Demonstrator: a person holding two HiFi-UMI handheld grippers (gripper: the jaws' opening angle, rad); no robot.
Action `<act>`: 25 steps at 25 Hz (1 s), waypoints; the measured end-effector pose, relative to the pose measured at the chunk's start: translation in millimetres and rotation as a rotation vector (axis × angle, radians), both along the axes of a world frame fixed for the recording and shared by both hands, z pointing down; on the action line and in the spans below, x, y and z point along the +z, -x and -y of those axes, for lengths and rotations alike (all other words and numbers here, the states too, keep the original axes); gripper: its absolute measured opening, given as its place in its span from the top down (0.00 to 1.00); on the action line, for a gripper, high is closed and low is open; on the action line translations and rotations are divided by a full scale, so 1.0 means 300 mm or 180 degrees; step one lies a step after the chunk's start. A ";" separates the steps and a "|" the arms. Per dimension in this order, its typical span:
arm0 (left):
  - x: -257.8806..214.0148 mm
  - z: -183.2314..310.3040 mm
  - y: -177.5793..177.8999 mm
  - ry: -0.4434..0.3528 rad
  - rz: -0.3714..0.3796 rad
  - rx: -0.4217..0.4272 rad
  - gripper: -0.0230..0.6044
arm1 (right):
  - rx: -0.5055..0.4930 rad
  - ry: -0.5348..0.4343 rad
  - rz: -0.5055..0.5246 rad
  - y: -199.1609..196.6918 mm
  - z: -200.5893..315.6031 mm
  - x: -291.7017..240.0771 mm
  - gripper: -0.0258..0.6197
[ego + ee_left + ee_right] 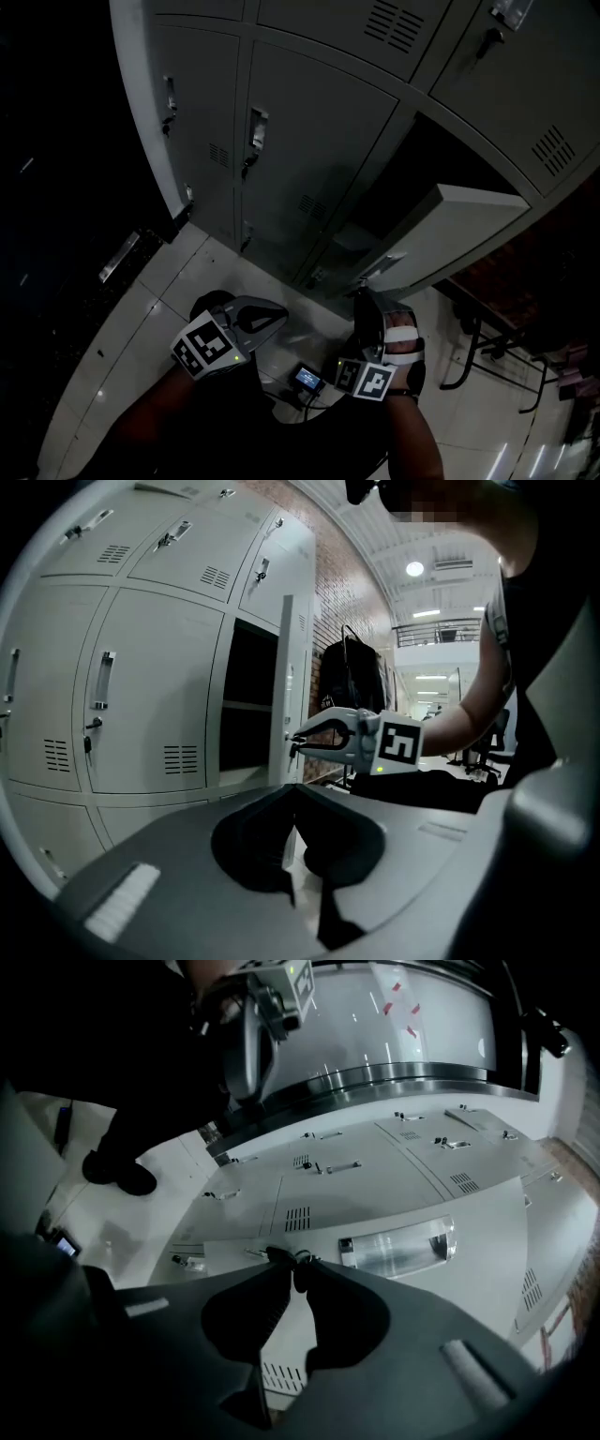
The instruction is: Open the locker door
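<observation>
A bank of grey lockers [309, 122] stands ahead, and one locker door [459, 225] hangs swung out from its dark compartment [422, 159]. My right gripper [361, 298] is at that door's free edge, shut on a small key [283, 1257] in the lock, next to the recessed handle [398, 1246]. The left gripper view shows the same grip [292, 744] against the door's edge [284, 686]. My left gripper [274, 321] hangs low and back from the lockers, its jaws together with nothing between them.
The other locker doors [197, 112] around the open one are closed, with small handles and vents. A small lit device [307, 378] lies on the white tile floor [141, 328]. Dark chair legs [473, 347] stand to the right.
</observation>
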State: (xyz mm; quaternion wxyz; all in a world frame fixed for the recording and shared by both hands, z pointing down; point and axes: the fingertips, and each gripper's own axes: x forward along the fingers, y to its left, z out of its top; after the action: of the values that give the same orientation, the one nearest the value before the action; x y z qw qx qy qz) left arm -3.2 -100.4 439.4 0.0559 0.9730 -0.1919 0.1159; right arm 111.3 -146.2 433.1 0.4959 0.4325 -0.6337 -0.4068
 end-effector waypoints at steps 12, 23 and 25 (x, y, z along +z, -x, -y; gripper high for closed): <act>0.030 0.004 -0.006 0.0024 0.0160 -0.0010 0.95 | 0.0139 0.0076 -0.0111 -0.248 -0.335 0.010 0.90; 0.038 0.004 -0.016 0.0036 0.0235 -0.0003 0.95 | 0.0509 0.0158 -0.0272 -0.464 -0.447 0.044 0.90; 0.041 0.005 -0.015 0.0032 0.0246 -0.0004 0.95 | 0.0588 0.0140 -0.0244 -0.487 -0.453 0.034 0.90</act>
State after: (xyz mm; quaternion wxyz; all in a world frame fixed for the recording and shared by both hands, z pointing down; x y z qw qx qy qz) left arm 1.4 -101.7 451.6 0.0534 0.9674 -0.1938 0.1542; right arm 257.5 -10.4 443.2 0.5645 0.4623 -0.5804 -0.3616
